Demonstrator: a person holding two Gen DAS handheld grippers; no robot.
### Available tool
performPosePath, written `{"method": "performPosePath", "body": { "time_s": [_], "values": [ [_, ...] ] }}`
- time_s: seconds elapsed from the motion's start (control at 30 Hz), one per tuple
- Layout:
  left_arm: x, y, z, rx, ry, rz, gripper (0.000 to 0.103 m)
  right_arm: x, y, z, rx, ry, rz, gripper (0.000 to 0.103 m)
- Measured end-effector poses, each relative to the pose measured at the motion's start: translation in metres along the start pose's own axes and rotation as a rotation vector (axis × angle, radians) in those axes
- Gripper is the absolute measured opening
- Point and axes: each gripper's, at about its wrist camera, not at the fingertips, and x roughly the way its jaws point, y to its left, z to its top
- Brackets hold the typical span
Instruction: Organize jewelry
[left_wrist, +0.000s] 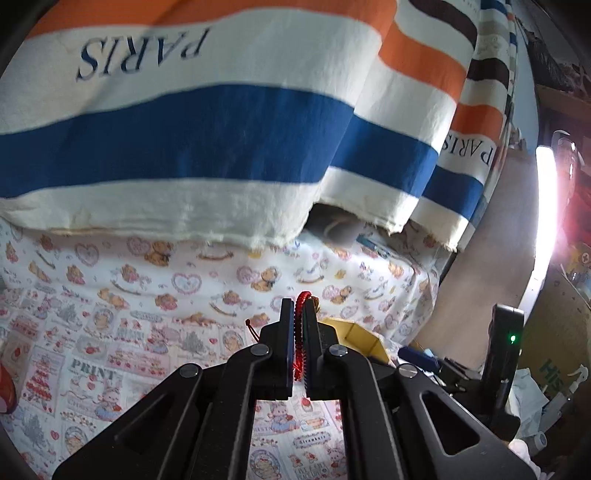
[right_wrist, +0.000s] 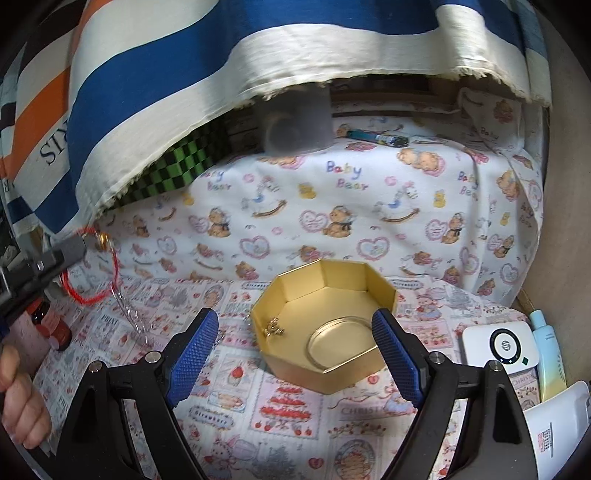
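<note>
the red braided bracelet (left_wrist: 300, 332) is pinched between the pressed-together fingers of the left hand-held gripper (left_wrist: 299, 314), its loop poking out past the fingertips with a small gold charm at the top and a knotted tail hanging off to the gripper's left side. from the right wrist view the same red braided bracelet (right_wrist: 90, 269) hangs as an open ring below the left hand-held gripper (right_wrist: 74, 249), lifted off the cloth, with a thin clear chain (right_wrist: 129, 314) trailing down beneath it. the right hand-held gripper (right_wrist: 295, 332) has its blue-padded fingers (right_wrist: 195, 350) spread wide, holding nothing; just ahead of it and between its fingertips sits the gold octagonal box (right_wrist: 325, 365), open, with small gold jewelry pieces (right_wrist: 273, 329) lying inside near its left wall. everything rests on a tabletop covered in a bear-print cloth (right_wrist: 332, 206). beyond the box hangs a striped curtain (right_wrist: 155, 96). to the right gripper's right lies a white hp device (right_wrist: 498, 347); at its far left a person's hand (right_wrist: 20, 402) shows at the edge.
</note>
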Motion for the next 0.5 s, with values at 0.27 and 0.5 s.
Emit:
{"method": "performPosePath", "body": {
  "time_s": [0.27, 0.5],
  "values": [
    [0.049, 0.043, -0.016, -0.153, 0.231, 0.171, 0.003, 0.005, 0.002, -0.005, -0.003, 0.019, 0.002, 0.087],
    [0.039, 0.031, -0.014, -0.125, 0.197, 0.063, 0.003, 0.008, 0.009, -0.008, -0.029, 0.037, 0.025, 0.087]
  ]
}}
